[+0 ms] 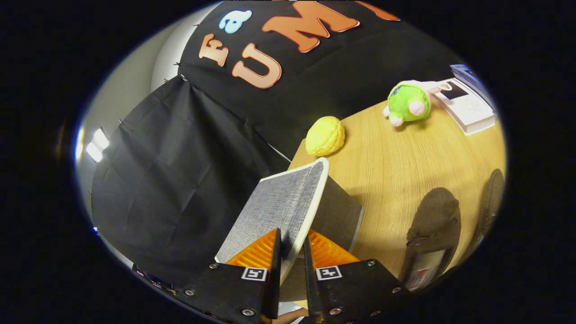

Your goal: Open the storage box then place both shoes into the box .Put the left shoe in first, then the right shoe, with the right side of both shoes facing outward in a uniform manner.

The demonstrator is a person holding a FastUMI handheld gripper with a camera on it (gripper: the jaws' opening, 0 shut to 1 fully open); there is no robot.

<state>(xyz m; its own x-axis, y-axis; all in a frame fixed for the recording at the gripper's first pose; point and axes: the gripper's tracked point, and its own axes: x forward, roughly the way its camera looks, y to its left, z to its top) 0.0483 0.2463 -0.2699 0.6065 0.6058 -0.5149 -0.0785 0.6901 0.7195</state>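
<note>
The grey fabric storage box (335,211) stands on the wooden table, and its lid (279,207), grey with a pale edge, is swung up on edge. My gripper (292,247) is shut on the lid's near edge, one finger on each face. Two brown shoes lie on the table to the right of the box: the nearer shoe (434,229) shows its insole and the other shoe (490,198) lies past it. The view is tilted, so the table slants.
A yellow knobbly plush toy (325,135) sits beyond the box at the table's far edge. A green plush toy (408,103) and a stack of books (468,105) lie further right. Black cloth walls the booth behind and left.
</note>
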